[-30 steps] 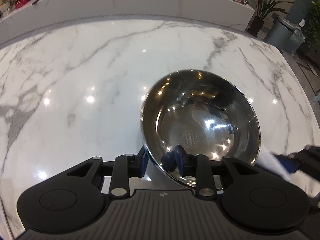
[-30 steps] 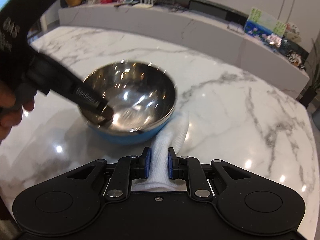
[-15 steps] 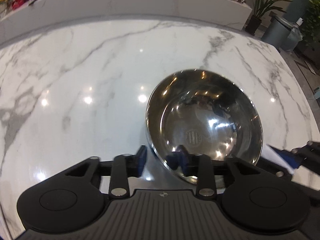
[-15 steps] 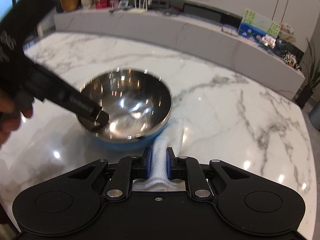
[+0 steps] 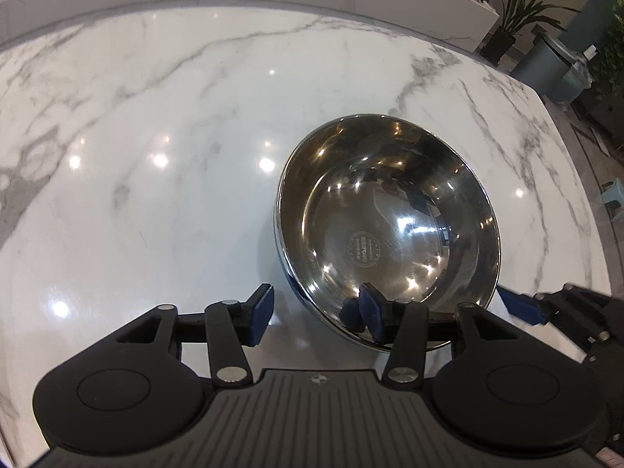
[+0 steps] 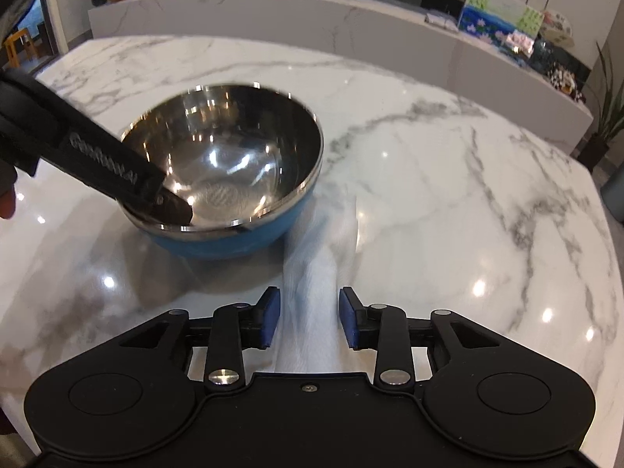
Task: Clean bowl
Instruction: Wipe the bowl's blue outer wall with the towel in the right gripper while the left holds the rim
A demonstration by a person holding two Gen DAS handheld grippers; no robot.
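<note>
A steel bowl with a blue outside sits on the white marble table. My left gripper is open; its right finger reaches over the bowl's near rim, its left finger stands outside and apart from the wall. In the right wrist view the left gripper's finger lies across the bowl's left rim. My right gripper is open, and the white cloth lies loose between its pads on the table beside the bowl.
A long marble counter with small items runs behind the table. A potted plant and a grey bin stand past the table's far right corner. The table's right edge is close to the bowl.
My right gripper has opened and let go of the white cloth. My left gripper has opened wider, off the bowl's rim. The bowl has settled flatter on the table.
</note>
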